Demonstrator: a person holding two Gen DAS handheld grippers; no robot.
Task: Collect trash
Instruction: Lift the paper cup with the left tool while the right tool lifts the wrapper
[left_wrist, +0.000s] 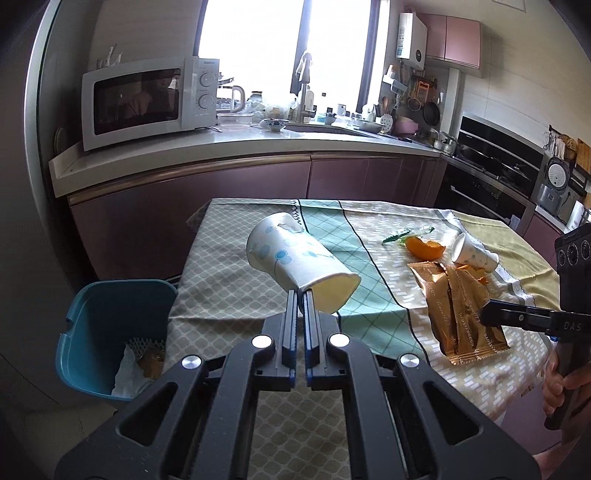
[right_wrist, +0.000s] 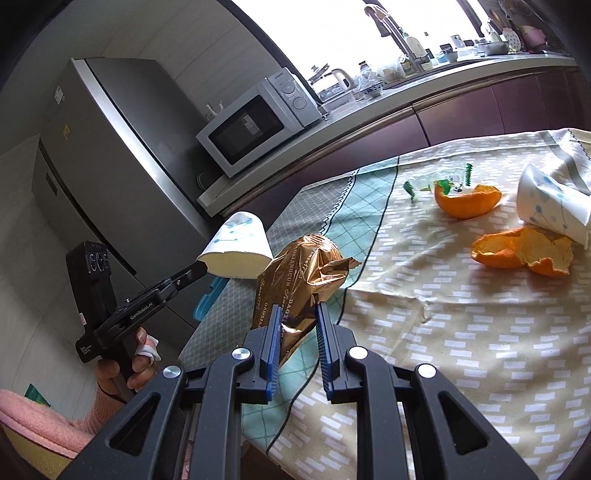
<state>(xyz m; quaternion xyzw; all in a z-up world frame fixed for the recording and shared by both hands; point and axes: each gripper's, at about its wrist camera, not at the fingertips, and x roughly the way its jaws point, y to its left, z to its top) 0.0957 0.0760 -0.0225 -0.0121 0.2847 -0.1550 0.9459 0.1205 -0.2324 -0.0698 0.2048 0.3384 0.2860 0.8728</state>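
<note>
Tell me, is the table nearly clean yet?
Not yet. Some trash already sits in the blue bin. The left hand-held gripper holds a paper cup, the right hand-held gripper a gold wrapper. Orange peels, another cup and a green wrapper remain.

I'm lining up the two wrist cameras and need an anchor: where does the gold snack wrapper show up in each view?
Left wrist: the gold snack wrapper lies right of centre on the tablecloth, with the right gripper reaching it from the right edge.
Right wrist: the wrapper stands low in the centre, crumpled between the blue pads.
Shared landmark: the white microwave on the counter.
</note>
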